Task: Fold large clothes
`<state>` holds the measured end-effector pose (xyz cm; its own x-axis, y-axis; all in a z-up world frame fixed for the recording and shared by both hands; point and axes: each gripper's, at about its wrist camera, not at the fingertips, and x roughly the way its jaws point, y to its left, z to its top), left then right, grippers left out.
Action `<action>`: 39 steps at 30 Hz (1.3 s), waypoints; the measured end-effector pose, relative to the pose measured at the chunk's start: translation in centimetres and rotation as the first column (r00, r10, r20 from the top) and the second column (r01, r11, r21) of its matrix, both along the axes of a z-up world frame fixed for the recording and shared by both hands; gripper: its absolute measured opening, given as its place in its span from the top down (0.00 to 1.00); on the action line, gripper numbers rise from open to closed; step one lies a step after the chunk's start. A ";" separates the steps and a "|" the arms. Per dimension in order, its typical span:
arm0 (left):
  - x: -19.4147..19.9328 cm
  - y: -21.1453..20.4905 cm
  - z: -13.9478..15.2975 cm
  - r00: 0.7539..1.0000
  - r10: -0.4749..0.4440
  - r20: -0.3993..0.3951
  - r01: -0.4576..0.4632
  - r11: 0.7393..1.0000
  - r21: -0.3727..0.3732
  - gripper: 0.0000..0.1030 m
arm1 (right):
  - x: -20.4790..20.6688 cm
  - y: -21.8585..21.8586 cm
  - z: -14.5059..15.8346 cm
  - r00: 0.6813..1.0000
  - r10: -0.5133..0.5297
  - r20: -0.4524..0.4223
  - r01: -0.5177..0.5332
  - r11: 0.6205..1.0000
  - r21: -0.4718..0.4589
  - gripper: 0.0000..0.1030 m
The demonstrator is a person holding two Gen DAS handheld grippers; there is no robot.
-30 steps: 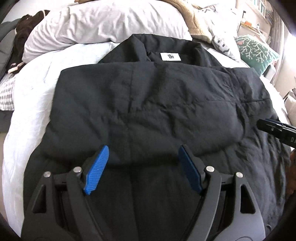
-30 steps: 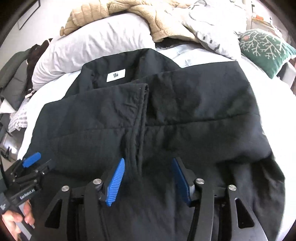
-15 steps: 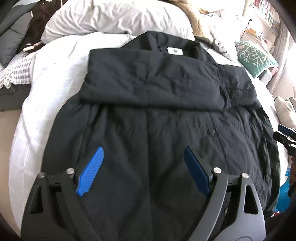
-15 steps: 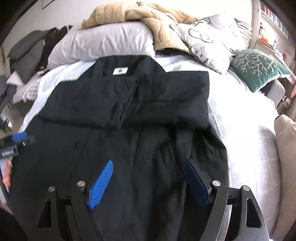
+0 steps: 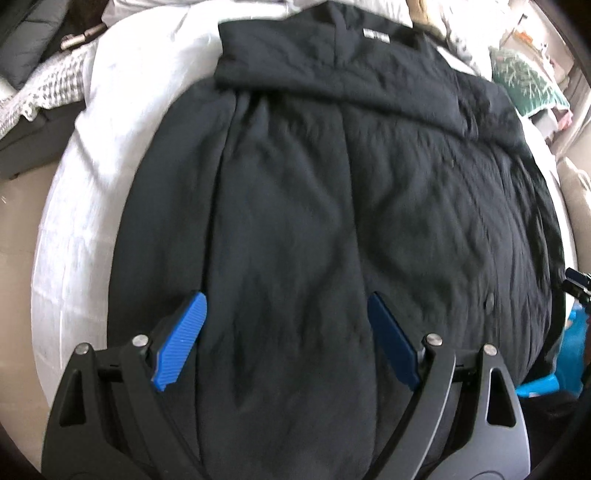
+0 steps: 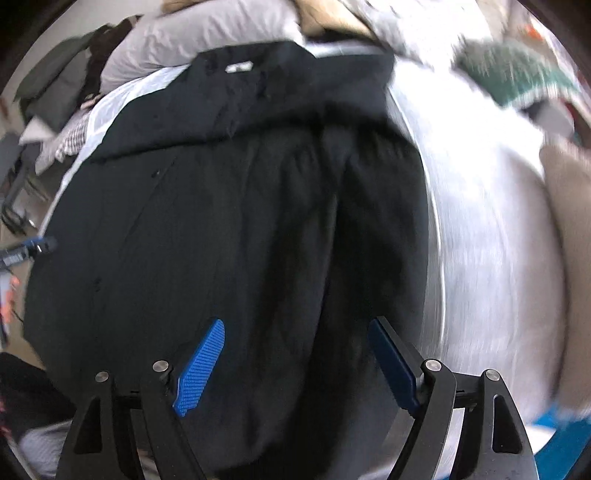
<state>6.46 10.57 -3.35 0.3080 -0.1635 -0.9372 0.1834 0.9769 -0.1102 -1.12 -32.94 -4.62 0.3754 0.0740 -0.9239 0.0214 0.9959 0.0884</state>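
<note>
Black coat (image 5: pixel 332 221): flat on the white-sheeted bed (image 5: pixel 74 229), sleeves folded across the chest below the collar label (image 5: pixel 376 35). Left gripper (image 5: pixel 286 339) and right gripper (image 6: pixel 295 365), a second ago over that fold, now hover nearer the hem, jaws wide, empty. Hem fold judged next.

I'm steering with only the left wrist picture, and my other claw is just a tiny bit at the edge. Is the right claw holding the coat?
Observer: No. The right claw is wide open above the black coat, with nothing pinched between its blue pads.
Operator: Is there any bed left on that side?
Observer: Yes. A broad stretch of bare white sheet lies right beside the coat's edge there.
</note>
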 end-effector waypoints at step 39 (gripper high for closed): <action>-5.2 13.0 -4.1 0.915 -0.149 -0.375 0.003 0.932 -0.363 0.18 | -8.2 -8.5 -5.7 0.908 -0.160 -0.387 0.280 0.919 0.277 0.20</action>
